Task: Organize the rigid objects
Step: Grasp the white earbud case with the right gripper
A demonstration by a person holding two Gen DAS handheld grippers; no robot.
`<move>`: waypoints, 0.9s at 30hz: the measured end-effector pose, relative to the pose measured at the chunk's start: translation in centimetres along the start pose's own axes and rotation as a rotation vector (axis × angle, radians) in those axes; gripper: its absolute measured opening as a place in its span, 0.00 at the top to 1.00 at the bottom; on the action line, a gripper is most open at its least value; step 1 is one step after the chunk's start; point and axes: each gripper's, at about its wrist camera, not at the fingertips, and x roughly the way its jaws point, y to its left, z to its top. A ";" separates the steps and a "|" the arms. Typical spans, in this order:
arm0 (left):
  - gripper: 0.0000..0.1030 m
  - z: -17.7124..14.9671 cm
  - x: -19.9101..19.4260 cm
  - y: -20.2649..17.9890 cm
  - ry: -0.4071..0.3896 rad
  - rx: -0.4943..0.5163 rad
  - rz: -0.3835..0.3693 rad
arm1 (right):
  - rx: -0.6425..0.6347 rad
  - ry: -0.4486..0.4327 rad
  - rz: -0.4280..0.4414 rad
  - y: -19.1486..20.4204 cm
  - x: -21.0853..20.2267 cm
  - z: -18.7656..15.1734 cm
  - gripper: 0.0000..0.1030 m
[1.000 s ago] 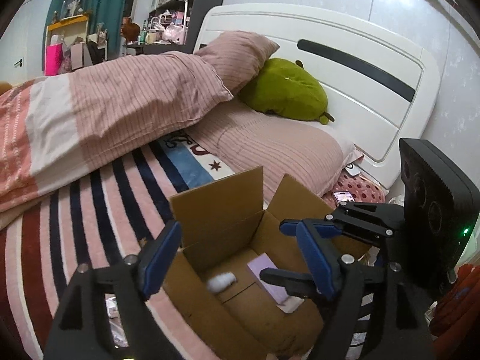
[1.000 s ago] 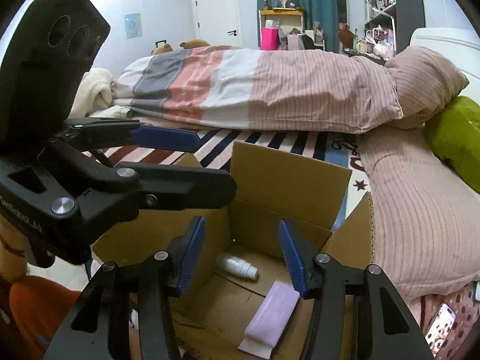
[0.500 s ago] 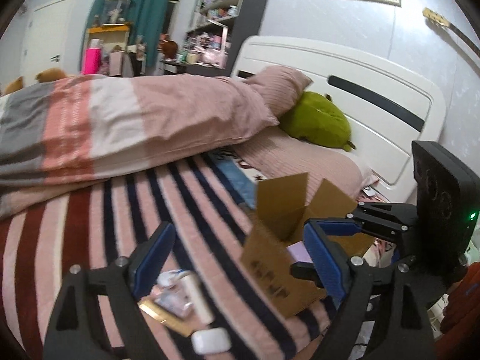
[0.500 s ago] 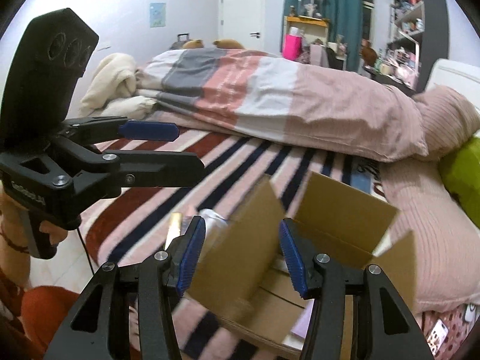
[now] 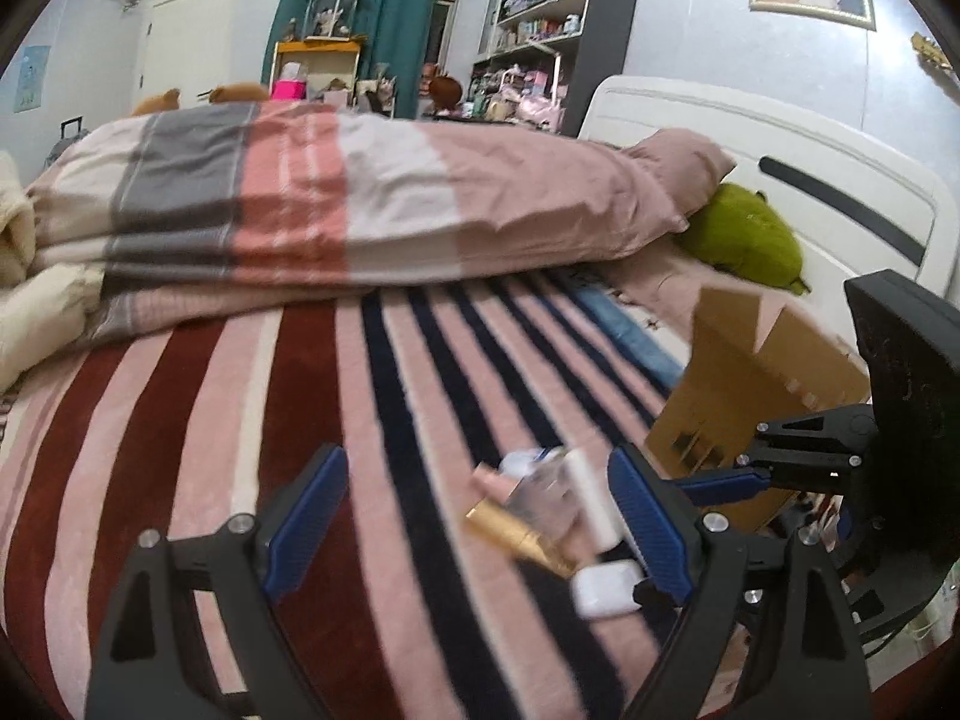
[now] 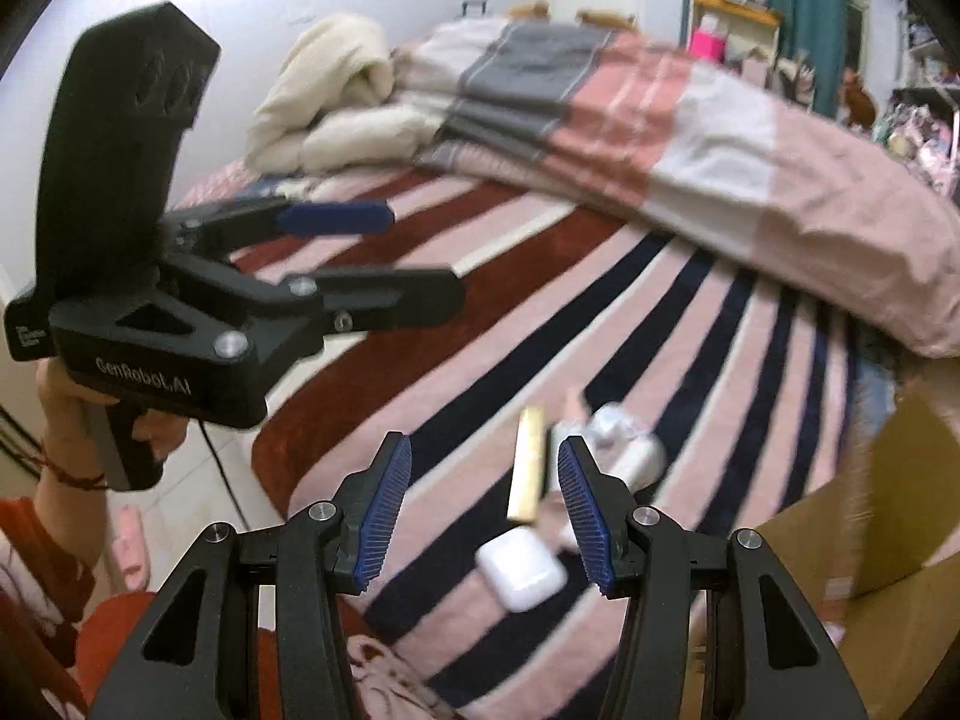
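Observation:
A small pile of rigid items lies on the striped blanket: a gold tube [image 5: 516, 540] [image 6: 528, 468], a white earbud case [image 5: 606, 591] [image 6: 521, 567], a white tube [image 5: 591, 504] and a clear bottle [image 5: 540, 492]. My left gripper [image 5: 474, 522] hovers open over the blanket, with the pile just inside its right finger. My right gripper [image 6: 483, 510] is open above the same pile, its pads apart from the case and gold tube. An open cardboard box [image 5: 750, 384] [image 6: 900, 540] stands to the right. Each gripper shows in the other's view: the left gripper [image 6: 426, 258], the right gripper [image 5: 717, 456].
A folded striped duvet [image 5: 360, 210] runs across the back of the bed, with a cream blanket [image 6: 336, 96] at its left end. A green plush [image 5: 750, 240] and pillow lie by the white headboard [image 5: 840, 180]. A person's hand [image 6: 60, 414] holds the left gripper near the bed's edge.
Both grippers have swung left, away from the inside of the cardboard box, to the pile of small items on the blanket. The left jaws have widened a little.

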 end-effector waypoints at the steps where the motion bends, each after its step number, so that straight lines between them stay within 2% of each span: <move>1: 0.16 -0.4 0.3 0.1 0.009 0.000 0.003 | 0.004 0.029 0.008 0.1 1.1 -0.5 0.54; 4: 0.16 -2.1 1.6 0.9 0.048 0.001 0.015 | 0.018 0.103 0.000 -0.1 3.8 -2.1 0.53; 8: 0.16 -4.2 3.1 1.7 0.101 -0.006 -0.005 | 0.034 0.189 -0.032 -1.0 6.6 -4.3 0.52; 10: 0.16 -4.8 3.6 2.0 0.117 -0.014 -0.011 | 0.039 0.214 -0.049 -1.6 7.5 -5.1 0.45; 13: 0.16 -5.4 4.1 2.3 0.132 -0.027 -0.017 | 0.038 0.238 -0.082 -2.3 8.3 -5.8 0.44; 16: 0.16 -5.5 4.3 2.3 0.137 -0.031 -0.018 | 0.061 0.266 -0.063 -3.1 9.1 -6.0 0.43; 18: 0.16 -5.4 4.3 2.2 0.139 -0.027 -0.019 | 0.059 0.267 -0.059 -3.2 9.3 -6.1 0.44; 19: 0.16 -5.3 4.3 2.1 0.140 -0.025 -0.020 | 0.053 0.263 -0.060 -3.2 9.3 -6.1 0.49; 22: 0.16 -5.1 4.1 1.4 0.144 -0.013 -0.033 | 0.030 0.235 -0.075 -2.6 8.8 -6.3 0.49; 27: 0.16 -4.5 3.8 -0.2 0.159 -0.005 -0.114 | 0.006 0.171 -0.066 -1.5 7.5 -6.0 0.49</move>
